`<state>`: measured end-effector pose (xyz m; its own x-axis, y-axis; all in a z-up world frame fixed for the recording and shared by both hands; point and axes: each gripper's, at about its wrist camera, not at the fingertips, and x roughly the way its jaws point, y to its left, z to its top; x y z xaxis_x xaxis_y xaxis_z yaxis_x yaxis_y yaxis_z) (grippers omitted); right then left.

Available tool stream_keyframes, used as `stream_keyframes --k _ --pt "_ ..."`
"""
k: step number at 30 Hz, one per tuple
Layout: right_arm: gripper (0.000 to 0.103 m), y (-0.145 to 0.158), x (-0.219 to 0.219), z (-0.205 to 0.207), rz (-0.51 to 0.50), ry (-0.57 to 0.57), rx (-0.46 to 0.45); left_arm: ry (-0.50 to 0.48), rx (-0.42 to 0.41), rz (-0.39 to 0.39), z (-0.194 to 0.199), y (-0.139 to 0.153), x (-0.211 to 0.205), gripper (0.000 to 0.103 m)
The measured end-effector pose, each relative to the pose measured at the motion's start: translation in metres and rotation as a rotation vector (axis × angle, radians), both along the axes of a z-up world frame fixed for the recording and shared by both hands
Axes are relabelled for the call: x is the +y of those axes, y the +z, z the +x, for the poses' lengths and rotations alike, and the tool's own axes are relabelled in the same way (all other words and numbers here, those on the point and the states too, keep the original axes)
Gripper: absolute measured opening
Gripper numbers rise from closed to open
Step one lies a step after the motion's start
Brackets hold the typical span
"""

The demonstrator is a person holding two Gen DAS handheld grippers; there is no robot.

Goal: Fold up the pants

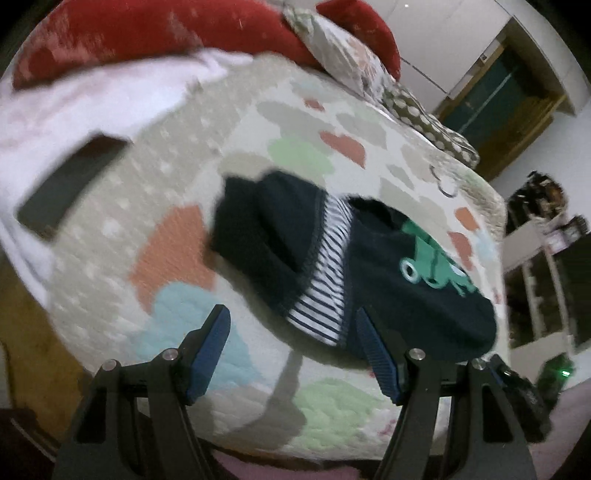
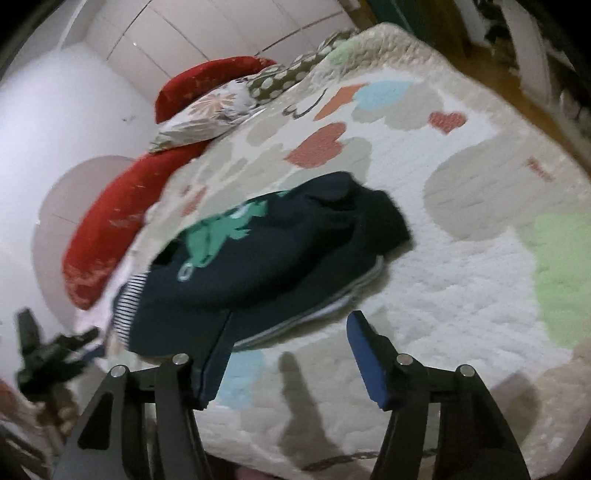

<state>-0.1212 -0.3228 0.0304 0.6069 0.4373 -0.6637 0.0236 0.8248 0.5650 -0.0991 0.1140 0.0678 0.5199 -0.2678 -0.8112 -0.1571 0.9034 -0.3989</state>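
Note:
Dark navy pants (image 1: 388, 288) with a green print and a blue-and-white striped lining (image 1: 328, 280) lie bunched and folded over on a quilted bedspread (image 1: 147, 229) with heart patches. My left gripper (image 1: 291, 312) hovers open at their near edge; its right finger overlaps the dark cloth and the pads press on nothing. In the right wrist view the same pants (image 2: 266, 266) lie just beyond my right gripper (image 2: 291, 314), which is open over the bedspread (image 2: 443, 277), its left finger in front of the pants' hem. A blurred dark shape (image 2: 48, 354) at the left edge looks like the other gripper.
Red cushions (image 1: 147, 33) and a patterned pillow (image 1: 343, 55) lie at the head of the bed. A pale pink cloth (image 1: 74, 103) with a flat dark object (image 1: 70, 184) on it lies at the left. The bed's edge, wooden floor (image 2: 491, 66) and shelves (image 1: 546, 258) are to the right.

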Motion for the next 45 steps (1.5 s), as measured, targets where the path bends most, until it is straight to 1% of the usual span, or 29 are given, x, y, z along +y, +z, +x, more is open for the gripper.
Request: stream_keyframes --k 3,5,6,7,8,9,10,11,12,13,15,16,19,21,25,27,30,32,38,42,45 --pt "0.066 -0.004 0.008 0.010 0.033 0.006 0.020 -0.050 0.046 -0.065 0.010 -0.014 -0.013 0.070" --pt "0.065 -0.006 0.014 0.016 0.051 0.006 0.031 -0.074 0.082 -0.085 0.021 -0.024 -0.023 0.070" --pt "0.064 -0.008 0.016 0.020 0.060 0.004 0.043 -0.082 0.096 -0.081 0.026 -0.027 -0.027 0.065" --pt "0.062 -0.010 0.017 0.022 0.074 0.001 0.059 -0.093 0.112 -0.075 0.031 -0.032 -0.032 0.057" --pt "0.058 -0.013 0.018 0.026 0.099 -0.010 0.083 -0.101 0.131 -0.061 0.035 -0.036 -0.036 0.035" --pt "0.055 -0.017 0.017 0.029 0.115 -0.025 0.104 -0.107 0.147 -0.051 0.037 -0.039 -0.038 0.018" --pt "0.049 -0.018 0.016 0.031 0.124 -0.037 0.114 -0.108 0.157 -0.056 0.039 -0.042 -0.040 0.014" --pt "0.038 -0.020 0.014 0.034 0.137 -0.057 0.121 -0.107 0.152 -0.073 0.039 -0.042 -0.039 0.008" --pt "0.019 -0.021 0.012 0.036 0.141 -0.071 0.124 -0.105 0.143 -0.080 0.038 -0.041 -0.039 0.006" --pt "0.012 -0.023 0.010 0.038 0.141 -0.089 0.130 -0.105 0.133 -0.081 0.036 -0.039 -0.038 0.006" --pt "0.007 -0.023 0.006 0.037 0.175 -0.099 0.125 -0.109 0.108 -0.091 0.032 -0.034 -0.036 0.005" --pt "0.007 -0.022 0.005 0.035 0.185 -0.097 0.114 -0.112 0.100 -0.101 0.030 -0.032 -0.035 0.005" --pt "0.005 -0.009 0.010 0.030 0.142 -0.082 0.079 -0.115 0.087 -0.131 0.029 -0.022 -0.029 0.005" --pt "0.005 0.003 0.014 0.029 0.117 -0.069 0.051 -0.125 0.056 -0.133 0.030 -0.009 -0.029 0.005" --pt "0.005 0.030 0.019 0.038 0.092 -0.042 -0.004 -0.140 0.025 -0.141 0.051 0.011 -0.030 0.005" --pt "0.005 0.044 0.022 0.052 0.075 -0.030 -0.025 -0.138 0.018 -0.140 0.070 0.019 -0.030 0.005" --pt "0.005 0.063 0.024 0.082 0.037 -0.019 -0.051 -0.138 -0.014 -0.083 0.102 0.032 -0.035 0.005" --pt "0.005 0.068 0.025 0.105 0.015 -0.025 -0.051 -0.135 -0.020 -0.060 0.127 0.036 -0.038 0.005" --pt "0.005 0.059 0.025 0.171 -0.005 -0.056 -0.009 -0.112 0.014 -0.049 0.190 0.027 -0.041 0.005" --pt "0.005 0.050 0.025 0.200 -0.024 -0.070 0.016 -0.102 0.049 -0.038 0.217 0.017 -0.044 0.005" --pt "0.005 0.051 0.023 0.208 -0.011 -0.077 0.017 -0.106 0.052 -0.039 0.227 0.018 -0.046 0.005"
